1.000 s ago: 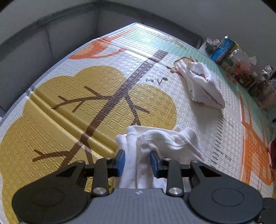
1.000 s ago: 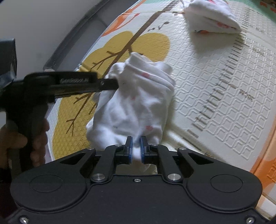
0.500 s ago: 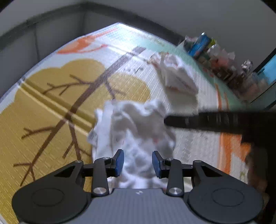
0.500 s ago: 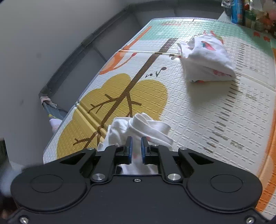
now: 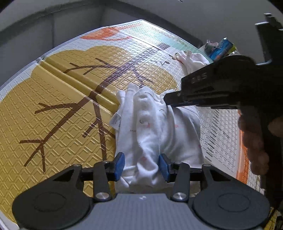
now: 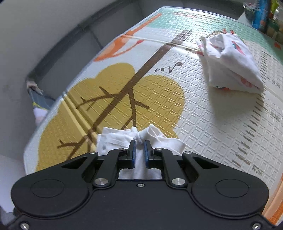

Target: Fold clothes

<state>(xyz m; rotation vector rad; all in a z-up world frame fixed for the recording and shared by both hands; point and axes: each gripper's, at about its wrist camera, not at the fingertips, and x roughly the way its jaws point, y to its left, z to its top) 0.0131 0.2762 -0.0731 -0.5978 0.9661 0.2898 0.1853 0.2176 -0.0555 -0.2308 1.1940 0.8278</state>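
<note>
White garment point(image 5: 155, 131) bunched lengthwise away from camera, right tongs point(image 6: 139, 152) pinching it, left tongs point(image 5: 141, 165) opening around it.

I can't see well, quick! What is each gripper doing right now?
Left gripper: jaws opening, the white garment between them, not pinched.
Right gripper: shut on a bunched fold of the white garment.

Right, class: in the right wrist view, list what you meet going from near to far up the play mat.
Right gripper, shut on the white garment → yellow tree print → folded white garment → cluttered packets at the far corner.
</note>
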